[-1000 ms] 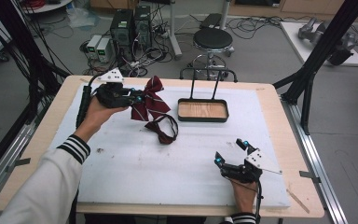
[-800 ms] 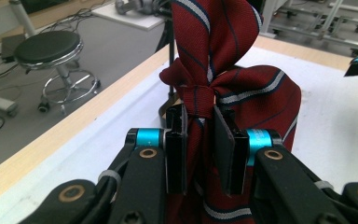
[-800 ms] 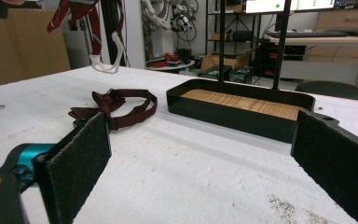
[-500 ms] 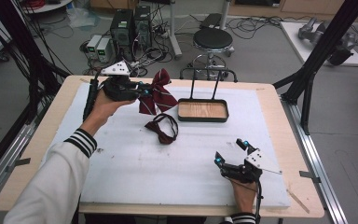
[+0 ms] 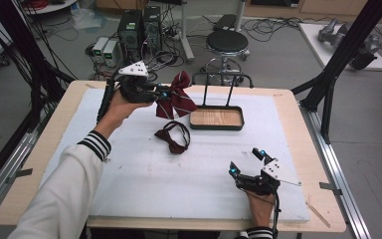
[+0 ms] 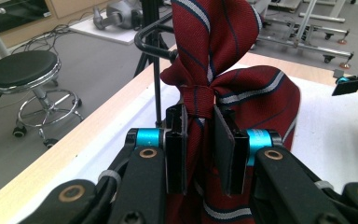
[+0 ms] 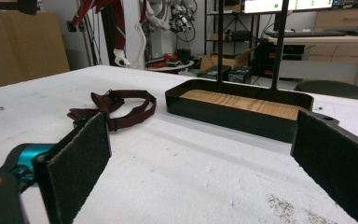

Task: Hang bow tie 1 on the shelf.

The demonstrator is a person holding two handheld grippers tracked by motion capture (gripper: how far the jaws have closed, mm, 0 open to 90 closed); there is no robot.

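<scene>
Nearby, a dark bow tie [image 5: 172, 139] lies flat on the white mat [image 5: 144, 189], just left of the black tray [image 5: 216, 118] with its wire stand [image 5: 222, 79]. Held above the mat near the stand is a striped bow [image 5: 175, 96]; the left gripper [image 5: 160, 93] is clamped on its knot. Well apart, the right gripper [image 5: 244, 162] rests near the front edge, jaws wide, apparently holding nothing.
</scene>
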